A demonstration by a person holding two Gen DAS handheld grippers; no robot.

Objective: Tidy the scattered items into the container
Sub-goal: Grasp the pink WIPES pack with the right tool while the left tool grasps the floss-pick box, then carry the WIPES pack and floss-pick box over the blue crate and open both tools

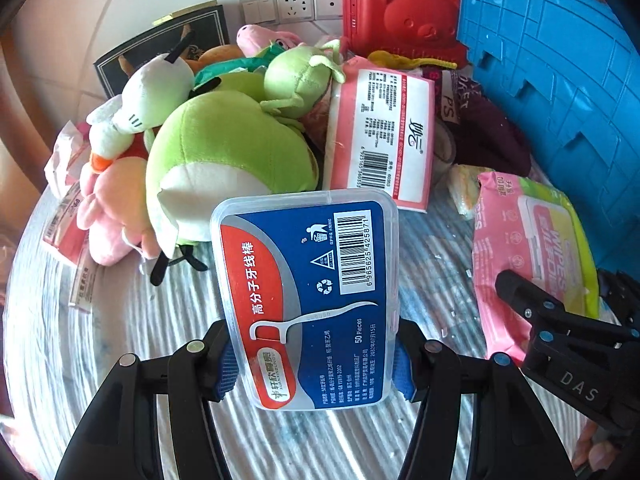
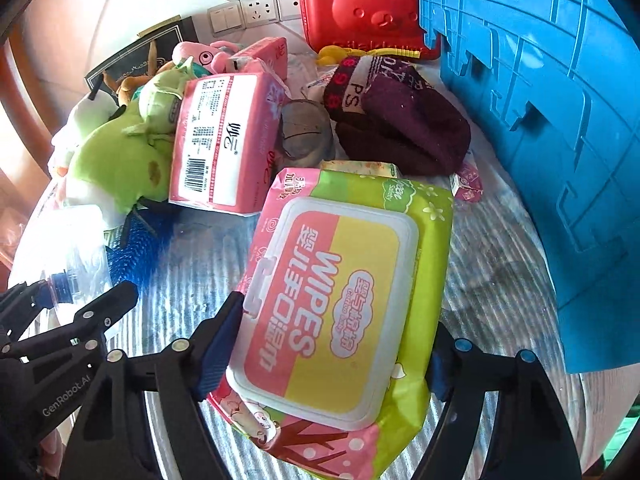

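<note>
Lighting: we record bright daylight entering from the left in both views. Glare: the clear bottle (image 2: 76,248) washes out almost to white in the right wrist view. Shadows: striped bands of light and dark fall across the ribbed mat (image 1: 120,320), and the blue crate (image 2: 560,120) casts shade at its foot. Distortion: we note strong fisheye bending (the wall sockets (image 1: 294,6) curve visibly), with black vignetting in the corners. Focus: labels near the centre read sharply; we find the outer edges softer and colours slightly oversaturated.
</note>
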